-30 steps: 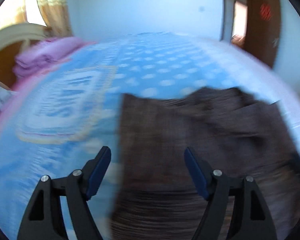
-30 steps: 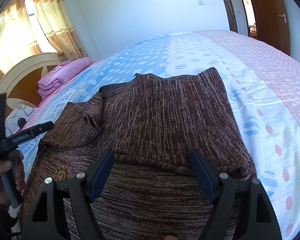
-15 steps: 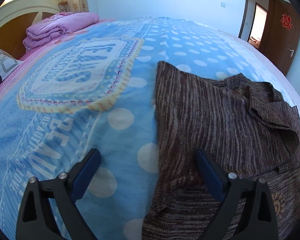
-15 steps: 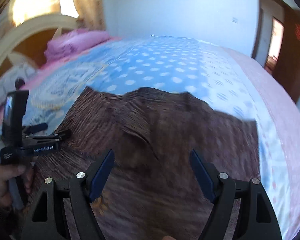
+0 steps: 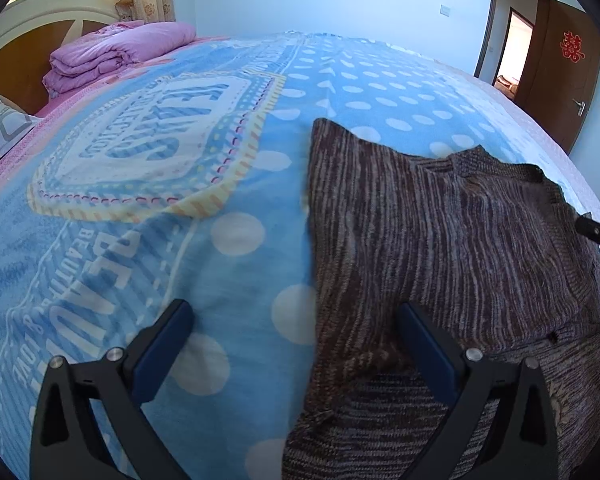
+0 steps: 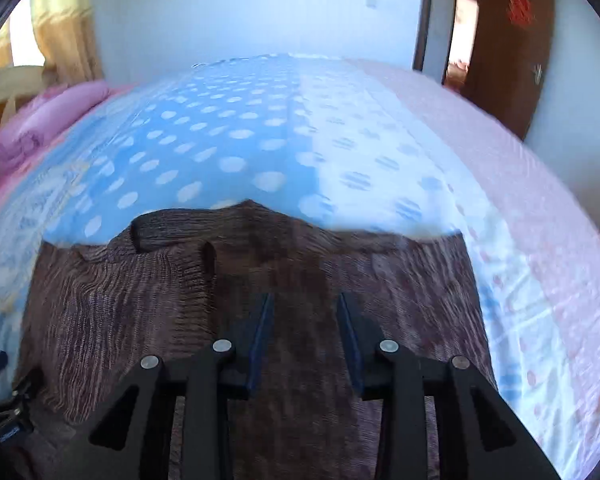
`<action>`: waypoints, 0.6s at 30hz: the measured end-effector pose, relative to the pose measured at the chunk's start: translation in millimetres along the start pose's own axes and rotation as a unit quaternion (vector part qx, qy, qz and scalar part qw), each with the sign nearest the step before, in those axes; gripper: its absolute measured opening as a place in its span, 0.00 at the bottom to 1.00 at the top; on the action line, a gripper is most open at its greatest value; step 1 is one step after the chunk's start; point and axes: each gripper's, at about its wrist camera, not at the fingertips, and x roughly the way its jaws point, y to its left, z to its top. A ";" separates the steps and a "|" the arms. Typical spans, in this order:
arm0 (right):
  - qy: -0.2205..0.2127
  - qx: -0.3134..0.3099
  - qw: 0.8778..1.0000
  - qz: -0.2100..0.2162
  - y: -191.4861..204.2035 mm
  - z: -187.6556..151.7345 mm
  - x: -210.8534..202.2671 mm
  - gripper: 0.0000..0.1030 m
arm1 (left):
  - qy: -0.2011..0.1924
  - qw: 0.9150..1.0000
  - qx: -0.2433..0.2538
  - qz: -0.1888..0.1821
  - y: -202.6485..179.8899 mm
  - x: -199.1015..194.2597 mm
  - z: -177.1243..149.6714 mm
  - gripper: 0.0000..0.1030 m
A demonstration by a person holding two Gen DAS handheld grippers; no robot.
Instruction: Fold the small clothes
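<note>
A brown striped knit sweater [image 5: 440, 240] lies folded on the blue dotted blanket [image 5: 236, 236]. My left gripper [image 5: 293, 308] hovers over its left edge, one finger above the blanket and the other above the knit. Its jaws are opening wide and grip nothing. In the right wrist view the sweater [image 6: 140, 292] fills the lower half, blurred by motion. My right gripper [image 6: 305, 298] hangs over its middle with jaws closing to a narrow gap. The knit lies below them and no cloth shows pinched between the pads. A black tip of the right gripper [image 5: 598, 232] shows at the sweater's right side.
A folded pink quilt [image 5: 116, 56] sits by the cream and wood headboard [image 5: 40, 8] at the far left, with a pillow [image 5: 0, 128] beside it. A brown door [image 5: 560, 72] stands open at the far right. The bed's right side is pink and white sheet [image 6: 500, 184].
The left gripper's jaws spread wider and it settled low over the sweater's left edge. The right gripper swung across the sweater and its jaws narrowed sharply.
</note>
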 end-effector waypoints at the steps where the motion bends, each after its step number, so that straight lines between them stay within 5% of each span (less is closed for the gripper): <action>1: 0.005 0.007 1.000 0.027 -8.4 -3.6 -3.1 0.34 | 0.000 1.000 0.000 0.000 0.4 0.1 0.1 1.00; 7: 0.019 0.029 0.979 0.202 -4.1 -38.1 -25.4 0.41 | -0.003 1.000 -0.005 -0.005 2.3 -0.7 0.2 1.00; 11: 0.042 -0.011 0.981 0.190 19.7 -55.7 -18.3 0.40 | -0.004 1.000 -0.006 -0.005 2.4 -0.7 0.0 1.00; 12: 0.040 -0.015 0.982 0.183 22.2 -56.4 -15.8 0.35 | -0.004 1.000 -0.006 -0.006 2.3 -0.8 -0.2 1.00; 14: 0.036 -0.010 0.982 0.184 21.7 -57.9 -16.5 0.07 | -0.005 1.000 -0.006 -0.006 2.0 -1.1 -0.4 1.00; 18: 0.010 -0.014 0.982 0.188 17.8 -62.8 -39.6 0.05 | -0.008 1.000 -0.012 -0.014 4.1 -2.1 -1.0 1.00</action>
